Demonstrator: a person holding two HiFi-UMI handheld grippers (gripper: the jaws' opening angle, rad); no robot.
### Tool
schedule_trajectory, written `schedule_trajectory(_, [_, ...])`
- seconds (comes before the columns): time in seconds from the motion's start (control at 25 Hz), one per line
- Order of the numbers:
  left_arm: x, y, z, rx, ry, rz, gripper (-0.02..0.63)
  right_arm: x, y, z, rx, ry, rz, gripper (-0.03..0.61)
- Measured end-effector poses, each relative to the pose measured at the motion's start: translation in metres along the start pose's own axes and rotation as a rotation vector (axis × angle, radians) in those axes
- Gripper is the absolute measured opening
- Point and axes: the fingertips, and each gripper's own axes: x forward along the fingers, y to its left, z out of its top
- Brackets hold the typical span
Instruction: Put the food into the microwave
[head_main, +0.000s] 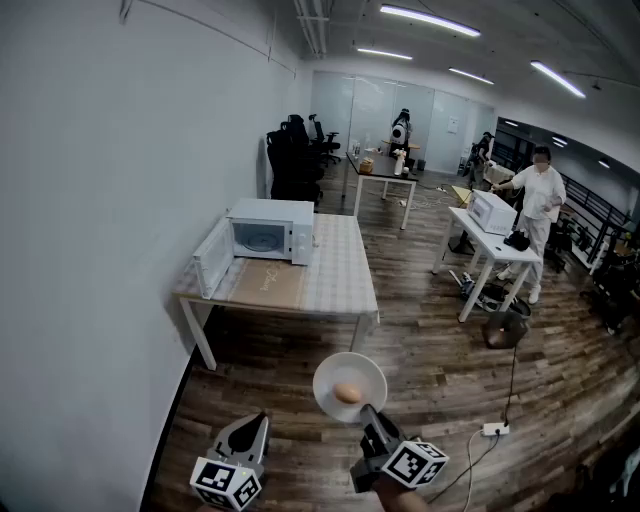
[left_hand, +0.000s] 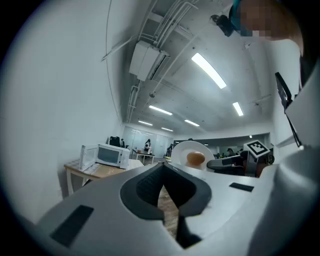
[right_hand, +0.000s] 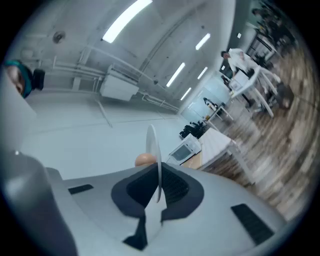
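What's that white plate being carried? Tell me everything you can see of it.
The plate is white, round and shallow, smooth like ceramic or plastic. It hangs roughly level above the wooden floor, short of the table. The right gripper is shut on its near rim; nothing else holds it. One small, rounded, orange-brown piece of food sits on it, near the gripped edge. In the right gripper view it shows edge-on as a thin white disc.

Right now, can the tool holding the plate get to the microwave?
Probably not yet. The right tool, shut on the plate with the food, is far from the microwave on the table. Its door is open and only floor lies between, so stepping closer should help.
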Motion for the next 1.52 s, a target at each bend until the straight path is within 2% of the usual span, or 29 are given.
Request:
schedule_trajectory(0.2, [0.007, -0.005, 0.008, 0.050, -0.004, -0.005, 0.008, 0.012, 0.021, 0.013, -0.294, -0.017, 0.006, 0.017])
schedule_trajectory(0.32, [0.007, -0.001, 0.008, 0.044, 0.005, 0.013, 0.008, 0.014, 0.018, 0.013, -0.392, -0.031, -0.039, 0.017])
schedule_trajectory(0.56, [0.002, 0.003, 0.009, 0.041, -0.005, 0.021, 0.008, 0.012, 0.021, 0.004, -0.434, -0.032, -0.050, 0.017])
schedule_trajectory(0.8, [0.003, 0.006, 0.004, 0.032, 0.002, 0.016, 0.008, 0.014, 0.026, 0.009, -0.520, -0.067, -0.092, 0.017])
schedule_trajectory(1.12, [0.004, 0.012, 0.004, 0.004, -0.002, -0.006, 0.008, 0.025, 0.029, 0.001, -0.539, -0.055, -0.104, 0.017])
schedule_trajectory(1.24, [0.001, 0.023, 0.003, -0.017, -0.003, -0.010, 0.008, 0.031, 0.034, -0.004, -0.518, -0.058, -0.105, 0.017])
schedule_trajectory(1.52, [-0.009, 0.049, 0.008, -0.017, -0.010, -0.014, 0.008, 0.049, 0.053, -0.016, -0.548, -0.064, -0.114, 0.017])
